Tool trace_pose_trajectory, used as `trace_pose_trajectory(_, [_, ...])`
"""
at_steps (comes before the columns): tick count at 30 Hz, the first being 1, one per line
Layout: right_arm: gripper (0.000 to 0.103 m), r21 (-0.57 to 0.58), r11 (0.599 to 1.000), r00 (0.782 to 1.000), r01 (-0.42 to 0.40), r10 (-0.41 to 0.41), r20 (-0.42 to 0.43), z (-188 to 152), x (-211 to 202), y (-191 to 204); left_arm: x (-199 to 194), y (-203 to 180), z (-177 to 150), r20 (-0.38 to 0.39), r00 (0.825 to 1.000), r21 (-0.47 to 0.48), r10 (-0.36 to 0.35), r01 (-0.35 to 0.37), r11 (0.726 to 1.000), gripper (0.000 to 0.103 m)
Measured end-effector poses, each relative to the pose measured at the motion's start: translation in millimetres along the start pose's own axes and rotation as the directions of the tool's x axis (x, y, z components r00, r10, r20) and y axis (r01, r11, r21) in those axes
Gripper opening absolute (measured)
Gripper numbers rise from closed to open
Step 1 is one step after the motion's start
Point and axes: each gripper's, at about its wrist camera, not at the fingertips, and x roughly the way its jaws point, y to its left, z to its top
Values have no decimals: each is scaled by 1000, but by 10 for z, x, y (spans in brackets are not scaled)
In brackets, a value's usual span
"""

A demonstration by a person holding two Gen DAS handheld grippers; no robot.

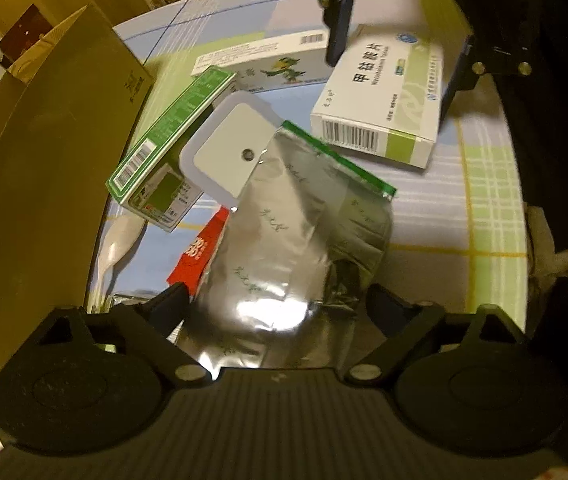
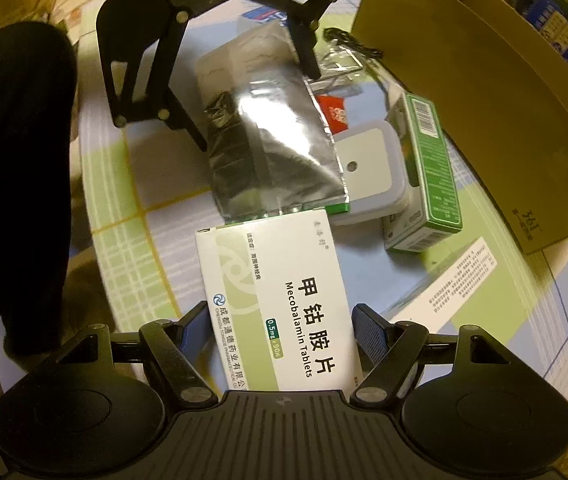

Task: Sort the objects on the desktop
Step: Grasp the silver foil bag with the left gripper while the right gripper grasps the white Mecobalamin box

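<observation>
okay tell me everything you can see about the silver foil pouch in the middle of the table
The silver foil pouch is shiny, crinkled metallic film with faint green printing and a green strip along one end. It lies flat on the checked tablecloth, overlapping a white rounded device and a red packet. The left gripper straddles its near end, fingers open on either side; whether they touch is unclear.

To the left of our left tool (image 1: 272,304) a tall brown cardboard box wall (image 1: 44,184) closes that side. Ahead, a green carton (image 1: 164,152) and a white rectangular lidded container (image 1: 228,148) crowd the table (image 1: 484,200). To its right, bare checked cloth lies open. The right tool (image 2: 280,320) blocks the far end.
</observation>
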Motion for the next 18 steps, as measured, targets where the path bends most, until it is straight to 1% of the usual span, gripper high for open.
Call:
trace_pose_trajectory(3, [73, 49, 999, 1000, 13, -13, 4, -20, -5, -28, 17, 50, -9, -8, 1000, -34, 4, -4, 999, 82])
trace_pose_trajectory(5, [73, 103, 994, 1000, 28, -28, 5, -21, 0, -72, 1, 50, -3, -12, 1000, -50, 6, -6, 999, 79])
trace_pose_trajectory(7, [73, 159, 987, 999, 31, -34, 16, -16, -13, -108, -16, 54, -13, -12, 1000, -80, -7, 6, 997, 77])
trace_pose_trajectory(9, [73, 210, 977, 999, 36, -42, 24, -12, -28, -128, -24, 70, -4, -11, 1000, -126, -15, 14, 992, 72])
trace_pose_trajectory(13, [72, 276, 960, 997, 55, -67, 34, -14, -72, -120, -57, 140, -19, -8, 1000, -254, -18, 15, 967, 66])
trace_pose_trajectory(15, [72, 311, 949, 996, 57, -74, 41, -32, -98, -108, -73, 159, -37, -12, 1000, -300, -13, 8, 954, 64])
trace_pose_trajectory(18, [72, 361, 930, 995, 63, -88, 54, -70, -153, -114, -90, 172, -58, -23, 1000, -360, -9, 0, 933, 63])
